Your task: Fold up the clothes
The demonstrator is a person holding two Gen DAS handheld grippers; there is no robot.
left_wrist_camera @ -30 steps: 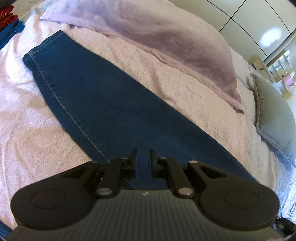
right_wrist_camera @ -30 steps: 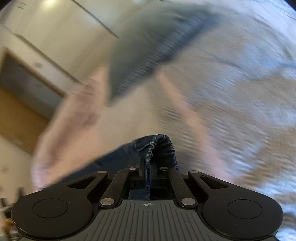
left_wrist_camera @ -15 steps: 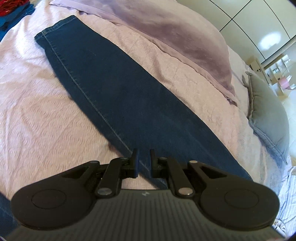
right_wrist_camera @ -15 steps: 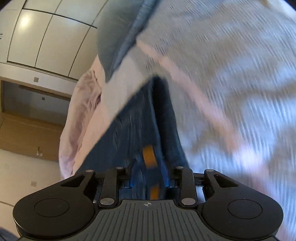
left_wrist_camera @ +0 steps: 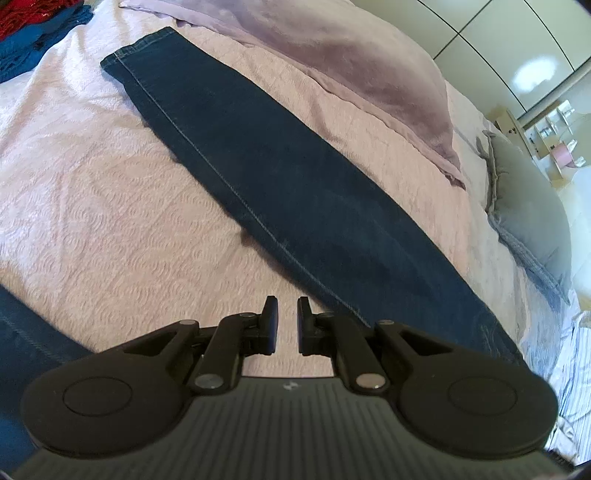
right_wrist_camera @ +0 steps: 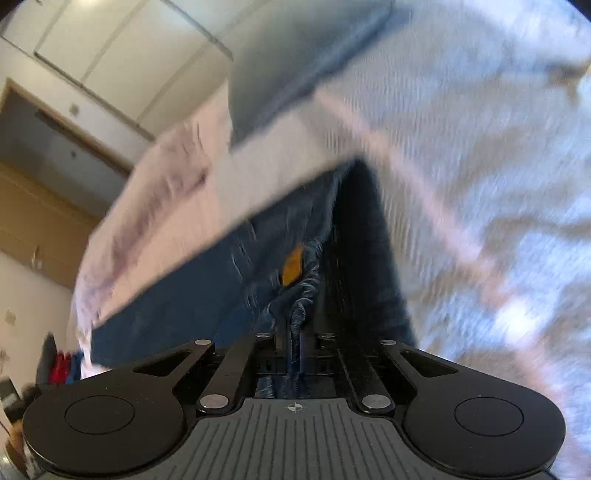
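Dark blue jeans point(left_wrist_camera: 295, 184) lie flat on the pink bedspread point(left_wrist_camera: 110, 221), one leg running diagonally from the hem at top left to the lower right. My left gripper point(left_wrist_camera: 287, 314) hovers over bare bedspread just left of the leg's stitched edge, shut with nothing in it. In the blurred right wrist view the jeans point(right_wrist_camera: 207, 295) hang bunched, an orange label point(right_wrist_camera: 291, 266) showing. My right gripper point(right_wrist_camera: 297, 343) has its jaws closing tight on a fold of that denim, which runs straight between them.
A lilac blanket point(left_wrist_camera: 351, 62) and a grey pillow point(left_wrist_camera: 528, 206) lie beyond the jeans. Red and blue clothes point(left_wrist_camera: 33, 29) are stacked at top left. More denim point(left_wrist_camera: 22, 332) shows at lower left. A striped sheet point(right_wrist_camera: 480, 147) fills the right view, with cupboard doors point(right_wrist_camera: 110, 48) behind.
The left gripper has slid off the jeans leg onto bare bedspread to its left. The right gripper's jaws stood wider around the denim half a second ago and now pinch a fold.
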